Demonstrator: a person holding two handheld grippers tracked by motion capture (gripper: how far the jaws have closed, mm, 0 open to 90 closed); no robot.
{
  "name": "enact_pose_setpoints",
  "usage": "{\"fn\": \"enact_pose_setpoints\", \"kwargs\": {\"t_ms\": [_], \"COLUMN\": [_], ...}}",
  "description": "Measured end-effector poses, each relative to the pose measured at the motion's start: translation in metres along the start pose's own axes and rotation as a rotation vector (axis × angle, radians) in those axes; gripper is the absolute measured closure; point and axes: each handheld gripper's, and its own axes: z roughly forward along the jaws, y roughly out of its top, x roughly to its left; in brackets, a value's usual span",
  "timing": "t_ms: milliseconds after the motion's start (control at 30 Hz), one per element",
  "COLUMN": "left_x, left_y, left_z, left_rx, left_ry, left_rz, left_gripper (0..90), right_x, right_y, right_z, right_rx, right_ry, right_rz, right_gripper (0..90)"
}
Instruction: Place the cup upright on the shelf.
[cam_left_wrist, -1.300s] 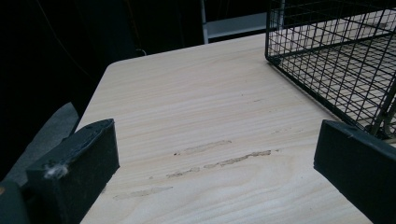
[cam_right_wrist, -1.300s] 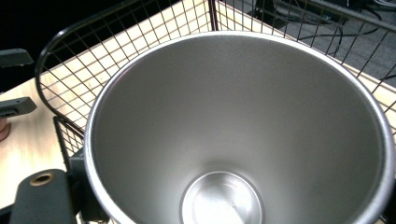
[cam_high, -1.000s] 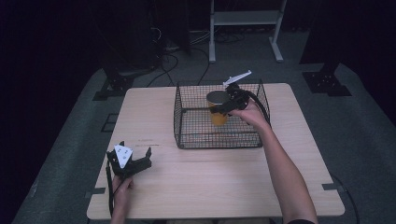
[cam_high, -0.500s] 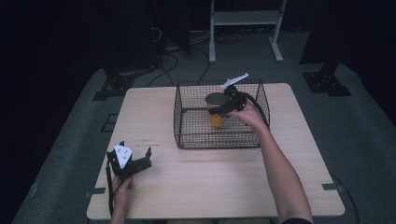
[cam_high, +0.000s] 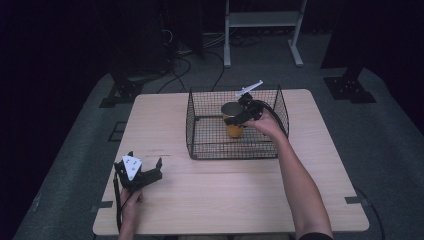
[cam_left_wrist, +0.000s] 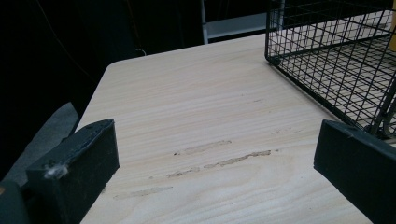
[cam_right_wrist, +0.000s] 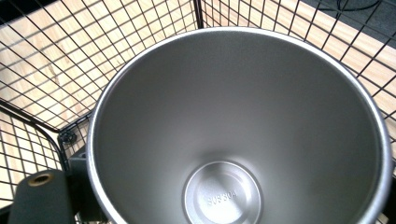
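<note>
The right hand-held gripper (cam_high: 243, 116) is clamped on an orange steel tumbler (cam_high: 233, 120), smooth and round inside, within the black wire basket (cam_high: 200, 131). The left hand-held gripper (cam_high: 139, 173) rests on the pale wood-grain table (cam_high: 225, 195), jaws apart.

black grippers (grey plates), bare forearms

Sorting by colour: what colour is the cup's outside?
Orange, on the cup, clearest in the high view.

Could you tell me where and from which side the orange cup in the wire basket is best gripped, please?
Grip the cup at its rim, coming straight down from above. It stands upright with its open steel mouth facing up, and the wire basket walls it in on all sides, so a side approach looks blocked. The right tool is at that rim in the high view.
</note>
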Motion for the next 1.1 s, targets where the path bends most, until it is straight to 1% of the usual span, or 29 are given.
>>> {"fn": "enact_pose_setpoints", "kwargs": {"t_ms": [67, 267, 567, 600, 700, 767, 900, 1100], "left_x": [0.000, 0.000, 0.000, 0.000, 0.000, 0.000, -0.001, 0.000], "left_y": [0.000, 0.000, 0.000, 0.000, 0.000, 0.000, 0.000, 0.000], "left_z": [0.000, 0.000, 0.000, 0.000, 0.000, 0.000, 0.000, 0.000], "left_rx": [0.000, 0.000, 0.000, 0.000, 0.000, -0.001, 0.000, 0.000], "left_ry": [0.000, 0.000, 0.000, -0.001, -0.001, 0.000, 0.000, 0.000], "left_rz": [0.001, 0.002, 0.001, 0.002, 0.003, 0.003, 0.003, 0.003], "left_gripper": [0.0, 0.0, 0.0, 0.0, 0.0, 0.0, 0.0, 0.0], "right_x": [-0.001, -0.002, -0.002, -0.002, -0.004, -0.004, -0.004, -0.003], "right_y": [-0.001, -0.003, -0.005, -0.007, -0.009, -0.010, -0.011, -0.012], "right_z": [0.001, 0.005, 0.006, 0.005, 0.003, 0.003, 0.003, 0.004], "right_rx": [0.006, 0.026, 0.017, 0.004, -0.002, -0.003, 0.002, 0.016], "right_ry": [-0.009, -0.007, -0.005, -0.016, -0.023, -0.019, -0.028, -0.036], "right_rz": [0.001, 0.001, 0.003, -0.006, 0.002, 0.004, -0.001, -0.009], "right_gripper": [12.3, 11.9, 10.2, 10.0, 9.5, 9.1, 8.4, 4.4]}}
